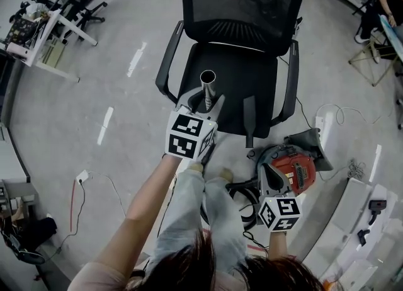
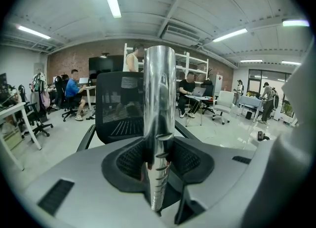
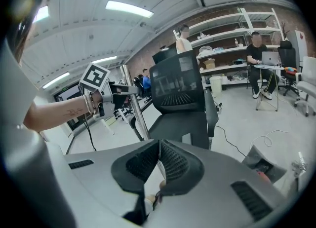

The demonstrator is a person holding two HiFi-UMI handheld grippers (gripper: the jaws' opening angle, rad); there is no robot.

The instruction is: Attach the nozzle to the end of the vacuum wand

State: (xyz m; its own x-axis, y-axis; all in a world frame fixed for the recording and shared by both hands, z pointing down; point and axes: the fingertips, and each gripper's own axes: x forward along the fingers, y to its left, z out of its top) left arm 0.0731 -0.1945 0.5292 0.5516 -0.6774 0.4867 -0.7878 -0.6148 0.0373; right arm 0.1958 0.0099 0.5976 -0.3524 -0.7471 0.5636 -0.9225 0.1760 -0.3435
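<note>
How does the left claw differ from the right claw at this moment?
The left claw is shut on the shiny silver metal wand tube; the right claw is shut on nothing. The left claw is at the black mesh office chair; the right claw is near the red vacuum cleaner body. Both are shut.

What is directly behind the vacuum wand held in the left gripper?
A black office chair stands behind the vacuum wand, which the left gripper clamps. The wand covers a strip of the chair's mesh backrest, so that strip cannot be seen.
</note>
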